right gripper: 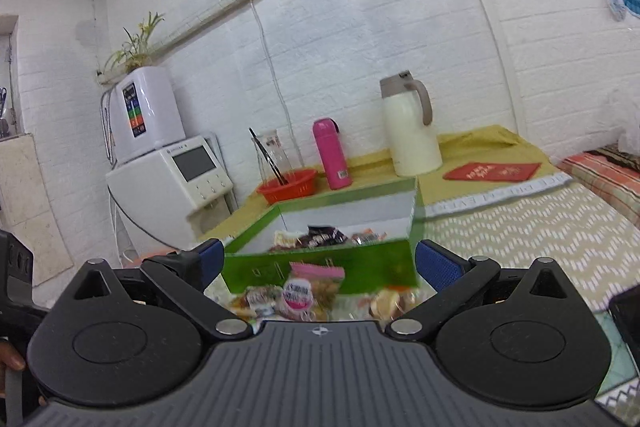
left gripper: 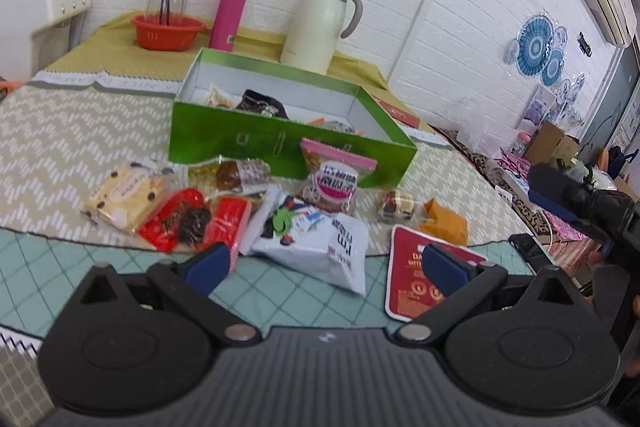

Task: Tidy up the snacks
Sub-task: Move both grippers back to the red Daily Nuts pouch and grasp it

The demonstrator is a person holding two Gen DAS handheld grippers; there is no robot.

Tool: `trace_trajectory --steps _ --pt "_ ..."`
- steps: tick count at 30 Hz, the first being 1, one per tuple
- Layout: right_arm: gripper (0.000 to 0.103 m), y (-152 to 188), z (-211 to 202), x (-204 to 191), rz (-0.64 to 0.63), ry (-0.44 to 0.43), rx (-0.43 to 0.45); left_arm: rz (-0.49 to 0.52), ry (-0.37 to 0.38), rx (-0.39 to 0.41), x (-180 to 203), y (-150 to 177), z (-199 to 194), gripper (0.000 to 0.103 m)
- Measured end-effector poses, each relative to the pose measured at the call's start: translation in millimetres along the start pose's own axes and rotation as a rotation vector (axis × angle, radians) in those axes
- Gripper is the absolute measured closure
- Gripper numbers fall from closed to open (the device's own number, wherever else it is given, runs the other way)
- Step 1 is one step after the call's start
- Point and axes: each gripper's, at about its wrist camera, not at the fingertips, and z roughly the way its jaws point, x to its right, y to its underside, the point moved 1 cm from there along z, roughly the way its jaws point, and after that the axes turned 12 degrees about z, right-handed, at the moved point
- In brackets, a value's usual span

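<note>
A green open box point(left gripper: 240, 143) stands on the table with a few snack packets inside; it also shows in the right wrist view point(right gripper: 320, 263). Loose snacks lie in front of it: a white bag point(left gripper: 320, 243), a red packet point(left gripper: 180, 219), a cookie packet point(left gripper: 124, 197), a pink-topped pouch point(left gripper: 334, 175), an orange packet point(left gripper: 446, 223) and a red flat pack point(left gripper: 416, 279). My left gripper point(left gripper: 326, 267) is open and empty, just short of the white bag. My right gripper point(right gripper: 318, 265) is open and empty, above the snacks, facing the box.
Behind the box stand a cream jug point(left gripper: 316, 27), a pink flask point(left gripper: 230, 13) and a red bowl point(left gripper: 168, 31) with a glass carafe. A white appliance point(right gripper: 176, 179) stands left of the table. A red envelope point(right gripper: 492, 171) lies at the back right.
</note>
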Motion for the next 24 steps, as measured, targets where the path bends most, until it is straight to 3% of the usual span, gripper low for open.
trace_trajectory --steps 6,12,18,22,24 --pt "0.000 37 -19 39 0.064 0.174 -0.085 -0.001 0.106 -0.082 15 19 15 0.001" --pt "0.000 47 -32 63 0.165 0.192 -0.105 0.027 0.206 -0.141 41 23 39 0.001" --pt "0.000 40 -22 76 0.130 0.174 -0.152 -0.019 0.196 -0.159 49 23 56 0.003" --pt "0.000 29 -8 83 0.084 0.169 -0.178 -0.020 0.167 -0.159 50 19 60 0.027" --pt "0.000 25 -1 85 0.050 0.171 -0.182 -0.016 0.159 -0.162 52 18 62 0.029"
